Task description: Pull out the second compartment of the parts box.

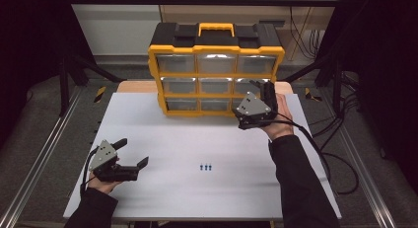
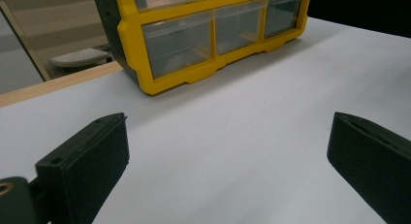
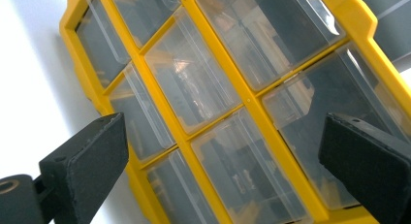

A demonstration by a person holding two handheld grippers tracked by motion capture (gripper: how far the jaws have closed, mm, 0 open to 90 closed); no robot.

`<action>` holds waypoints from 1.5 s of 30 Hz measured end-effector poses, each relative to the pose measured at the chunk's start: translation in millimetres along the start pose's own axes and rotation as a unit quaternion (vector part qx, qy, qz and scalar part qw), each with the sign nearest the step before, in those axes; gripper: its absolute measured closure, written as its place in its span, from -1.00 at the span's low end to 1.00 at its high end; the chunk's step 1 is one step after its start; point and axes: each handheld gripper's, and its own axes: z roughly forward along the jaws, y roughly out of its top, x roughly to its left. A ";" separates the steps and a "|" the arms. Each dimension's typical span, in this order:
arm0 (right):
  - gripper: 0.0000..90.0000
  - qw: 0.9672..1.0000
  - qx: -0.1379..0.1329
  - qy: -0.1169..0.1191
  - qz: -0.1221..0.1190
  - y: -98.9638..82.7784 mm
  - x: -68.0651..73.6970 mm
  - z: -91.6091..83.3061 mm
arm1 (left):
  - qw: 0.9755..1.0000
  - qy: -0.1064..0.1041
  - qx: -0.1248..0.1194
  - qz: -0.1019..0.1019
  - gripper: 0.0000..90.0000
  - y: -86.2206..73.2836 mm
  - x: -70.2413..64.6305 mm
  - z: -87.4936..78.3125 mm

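A yellow and black drawer cabinet (image 1: 216,73) with clear plastic drawers stands at the back middle of the white table (image 1: 162,139). My right gripper (image 1: 261,88) is held up in front of its lower right drawers, open, jaws pointing at the cabinet front. In the right gripper view the clear drawers (image 3: 194,88) and yellow frame (image 3: 252,103) lie close between the wide-apart jaws of the right gripper (image 3: 223,124). My left gripper (image 1: 133,152) rests low at the front left, open and holding nothing. Its own view shows the left gripper (image 2: 228,122) over bare table, the cabinet (image 2: 194,73) farther off.
A few tiny blue parts (image 1: 206,167) lie on the table near the front middle. Black cables (image 1: 325,154) trail off the right side. Metal frame rails (image 1: 39,154) run along the table's left; a wooden edge (image 2: 53,83) shows behind the white top.
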 end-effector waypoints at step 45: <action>-0.84 0.985 0.000 -0.049 -0.165 51.0 0.3 40.4 | 1.000 -0.002 0.006 0.007 -0.98 -0.6 -1.4 1.1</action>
